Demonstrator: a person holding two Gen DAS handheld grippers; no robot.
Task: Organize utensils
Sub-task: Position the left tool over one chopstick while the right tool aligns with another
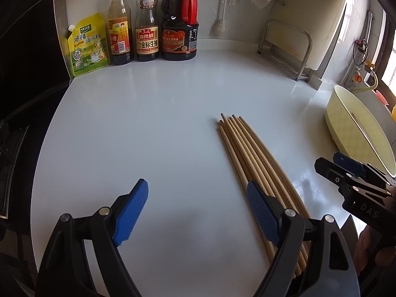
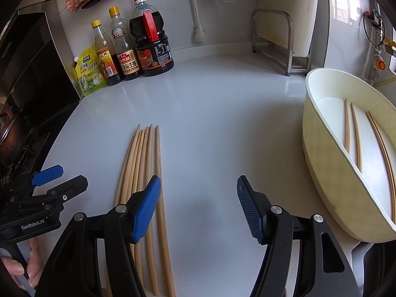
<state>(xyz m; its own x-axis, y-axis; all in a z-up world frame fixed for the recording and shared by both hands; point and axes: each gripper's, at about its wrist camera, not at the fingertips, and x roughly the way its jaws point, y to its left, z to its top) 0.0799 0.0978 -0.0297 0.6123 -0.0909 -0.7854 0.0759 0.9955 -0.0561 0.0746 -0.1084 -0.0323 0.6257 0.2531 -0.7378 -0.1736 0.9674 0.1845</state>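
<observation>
Several wooden chopsticks (image 1: 250, 156) lie side by side on the white counter (image 1: 158, 113); the same bundle of chopsticks (image 2: 146, 163) shows in the right wrist view. My left gripper (image 1: 195, 193) hangs open above the counter, its right finger over the bundle, nothing between the jaws. My right gripper (image 2: 198, 190) is open too, its left finger above the rightmost chopsticks. A cream tub (image 2: 321, 153) at the right holds several more chopsticks (image 2: 356, 138). The right gripper (image 1: 346, 170) also appears at the right of the left wrist view, the left gripper (image 2: 57, 175) at the left of the right wrist view.
Three sauce bottles (image 1: 146, 24) and a yellow seasoning pouch (image 1: 87, 47) stand against the back wall. A metal rack (image 1: 287, 47) with a cutting board is at the back right. A dark stove (image 2: 22, 113) borders the counter's left edge. A hand (image 2: 22, 269) grips the left handle.
</observation>
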